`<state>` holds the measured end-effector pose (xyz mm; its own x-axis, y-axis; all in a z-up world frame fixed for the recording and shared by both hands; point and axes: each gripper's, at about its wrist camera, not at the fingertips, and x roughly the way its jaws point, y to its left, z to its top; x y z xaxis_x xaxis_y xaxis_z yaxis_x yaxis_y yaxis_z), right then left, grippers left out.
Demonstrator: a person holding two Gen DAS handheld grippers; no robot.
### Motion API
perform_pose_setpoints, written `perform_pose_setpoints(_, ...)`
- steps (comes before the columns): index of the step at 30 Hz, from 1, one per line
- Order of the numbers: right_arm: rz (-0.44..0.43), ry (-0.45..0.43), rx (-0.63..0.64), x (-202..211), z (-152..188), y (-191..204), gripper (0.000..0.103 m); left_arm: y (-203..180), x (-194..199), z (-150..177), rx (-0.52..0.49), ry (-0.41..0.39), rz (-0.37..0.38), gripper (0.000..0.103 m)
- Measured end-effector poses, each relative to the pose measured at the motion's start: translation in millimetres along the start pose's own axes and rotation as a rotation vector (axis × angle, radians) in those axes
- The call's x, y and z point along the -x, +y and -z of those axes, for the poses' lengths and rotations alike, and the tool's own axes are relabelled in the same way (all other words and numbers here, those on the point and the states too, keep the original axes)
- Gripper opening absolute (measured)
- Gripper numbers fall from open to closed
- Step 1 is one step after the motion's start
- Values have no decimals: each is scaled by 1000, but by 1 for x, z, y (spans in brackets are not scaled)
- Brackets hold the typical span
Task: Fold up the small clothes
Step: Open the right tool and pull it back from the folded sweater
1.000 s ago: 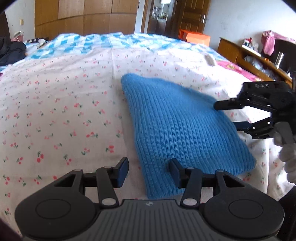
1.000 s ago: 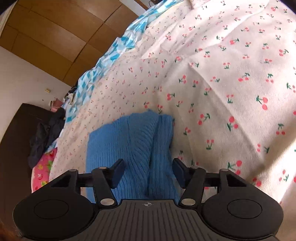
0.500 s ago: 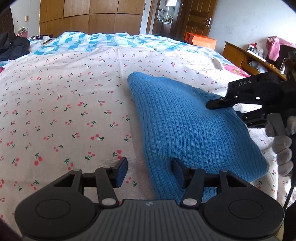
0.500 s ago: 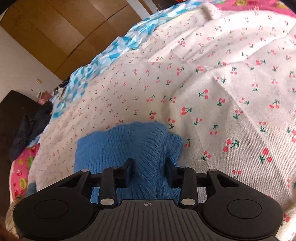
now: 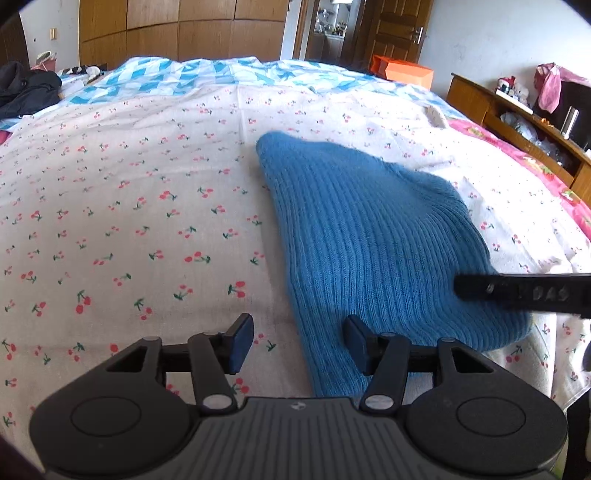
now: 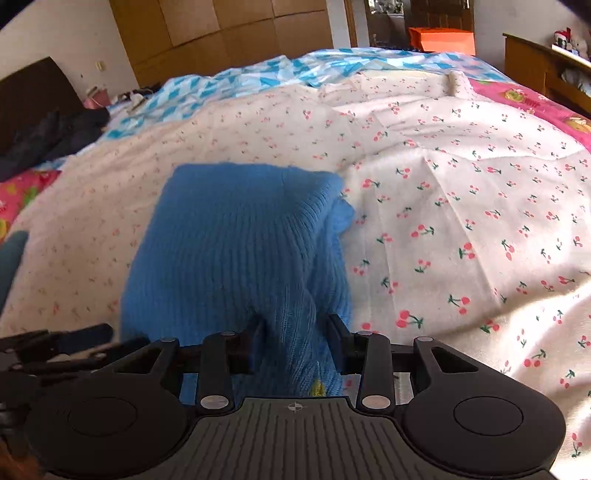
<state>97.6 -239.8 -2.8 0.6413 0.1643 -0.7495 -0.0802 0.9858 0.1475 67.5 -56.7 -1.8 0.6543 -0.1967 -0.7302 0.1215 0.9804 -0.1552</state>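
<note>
On the bed, in the left wrist view, a cream sheet [image 5: 147, 221] printed with small red cherries covers most of the mattress, and a blue-and-white patterned cover [image 5: 207, 75] lies across its far end. Behind the bed stand wooden wardrobe panels [image 5: 177, 33] and a brown door [image 5: 399, 33]; an orange box [image 5: 404, 74] sits past the far right corner, and a wooden shelf unit [image 5: 517, 122] runs along the right side. Dark clothing [image 5: 26, 88] is heaped at the far left. The blue ribbed knit garment [image 5: 369, 243] lies right of the sheet's middle, reaching toward the near edge. The left gripper [image 5: 299, 341] hovers low at the near edge with its fingers spread wide, holding nothing; the garment's left border runs between them. The right gripper's black finger [image 5: 517, 293] reaches in from the right over the knit.

In the right wrist view, the same sheet [image 6: 461, 206] fills the right side, with a pink printed cloth [image 6: 535, 107] along the far right edge. The right gripper [image 6: 293, 343] points along the bed, its fingers clenched on a bunched fold of the blue garment [image 6: 229, 243], which rises off the sheet toward them. Part of the left gripper [image 6: 55, 347] shows at the lower left.
</note>
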Motion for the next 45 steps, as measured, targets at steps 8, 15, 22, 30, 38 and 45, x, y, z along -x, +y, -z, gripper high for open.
perform_pose_setpoints(8, -3, -41, -20, 17, -1, -2, 37, -3, 7, -2, -1, -1, -19, 60)
perform_pose_setpoints(15, -28, -132, -47, 26, -9, -3, 37, -11, 19, -24, -36, -70, -43, 60)
perform_pose_setpoints(22, -30, -198, -85, 5, -18, -8, 37, -21, -13, -69, -88, -77, -98, 60)
perform_pose_setpoints(30, -25, -215, -112, -20, -3, -31, 52, -45, -66, -93, -169, -48, -134, 64)
perform_pose_setpoints(38, -68, -204, -165, -24, 0, -40, 54, -30, -77, -99, -81, -1, -135, 79)
perform_pose_setpoints(45, -67, -236, -158, -10, 3, -36, 54, -42, -46, -89, -123, -26, -189, 79)
